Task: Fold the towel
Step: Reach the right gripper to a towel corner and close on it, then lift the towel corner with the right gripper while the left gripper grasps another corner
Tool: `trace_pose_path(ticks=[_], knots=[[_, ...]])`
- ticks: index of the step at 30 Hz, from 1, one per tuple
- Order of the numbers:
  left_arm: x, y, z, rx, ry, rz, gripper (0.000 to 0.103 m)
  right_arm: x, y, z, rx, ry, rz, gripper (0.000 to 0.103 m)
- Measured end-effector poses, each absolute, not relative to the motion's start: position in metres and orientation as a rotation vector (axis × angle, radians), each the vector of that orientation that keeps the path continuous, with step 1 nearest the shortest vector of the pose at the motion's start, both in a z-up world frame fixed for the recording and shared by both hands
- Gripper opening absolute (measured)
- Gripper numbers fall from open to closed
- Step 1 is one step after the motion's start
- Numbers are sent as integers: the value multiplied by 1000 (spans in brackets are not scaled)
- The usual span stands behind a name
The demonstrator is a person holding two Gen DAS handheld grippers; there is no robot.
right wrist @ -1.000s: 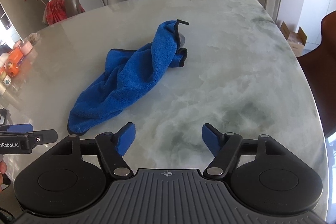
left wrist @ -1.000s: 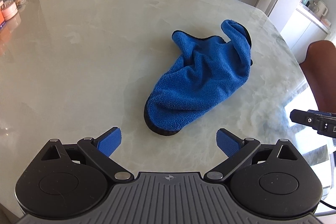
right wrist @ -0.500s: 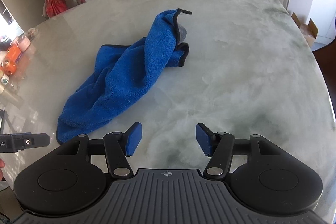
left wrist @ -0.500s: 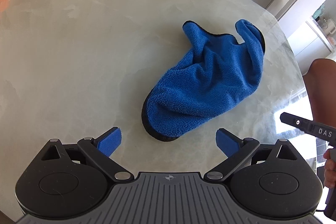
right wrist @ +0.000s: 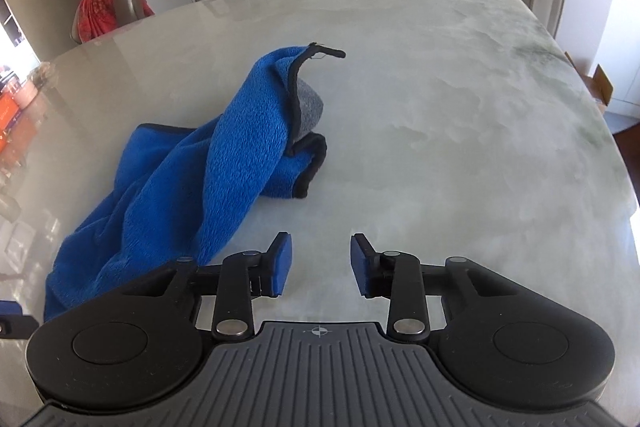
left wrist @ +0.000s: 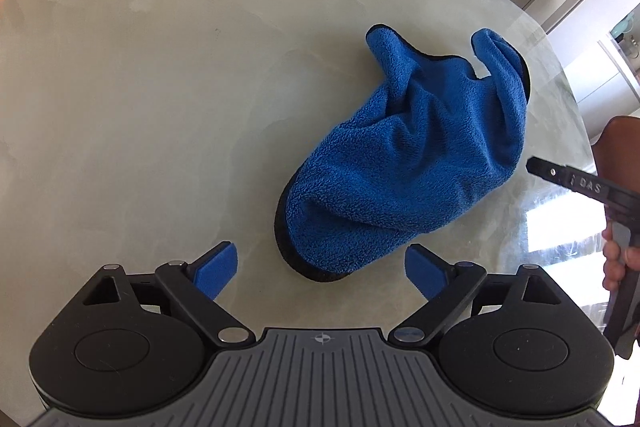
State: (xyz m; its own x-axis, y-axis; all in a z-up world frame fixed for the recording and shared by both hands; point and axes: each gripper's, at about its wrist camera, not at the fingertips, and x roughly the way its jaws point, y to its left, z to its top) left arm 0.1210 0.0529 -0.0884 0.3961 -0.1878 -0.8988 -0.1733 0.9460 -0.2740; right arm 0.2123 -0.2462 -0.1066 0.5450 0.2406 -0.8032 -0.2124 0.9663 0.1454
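Towel [left wrist: 404, 163] runs lower-left to upper-right; its near end sits between my left gripper [left wrist: 320, 269] pads, spread wide. Right gripper [right wrist: 320, 265] half-spread, empty, towel at its left.

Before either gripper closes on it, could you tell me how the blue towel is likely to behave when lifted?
The blue towel lies crumpled in soft folds, so it will probably droop and unfurl rather than hold shape. Its fleecy pile should grip the pads well. On the glossy marble table, pushing may slide the whole heap.
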Motion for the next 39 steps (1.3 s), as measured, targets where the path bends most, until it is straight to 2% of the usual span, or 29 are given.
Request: trace_pose_path(ticks=[13, 15, 16, 19, 31, 39], knots=[[131, 49, -99, -341, 1229, 6, 93, 239, -230, -121, 28, 914, 343, 34], [131, 49, -100, -341, 1232, 8, 93, 239, -229, -121, 27, 904, 366, 28], [131, 48, -100, -340, 1233, 7, 93, 238, -229, -121, 33, 895, 374, 18], [132, 47, -100, -336, 1233, 3, 93, 234, -235, -114, 69, 870, 388, 12], [137, 41, -98, -323, 1227, -25, 93, 192, -294, -35, 163, 804, 300, 11], [135, 39, -96, -309, 1223, -39, 93, 158, -332, -31, 139, 878, 175, 11]])
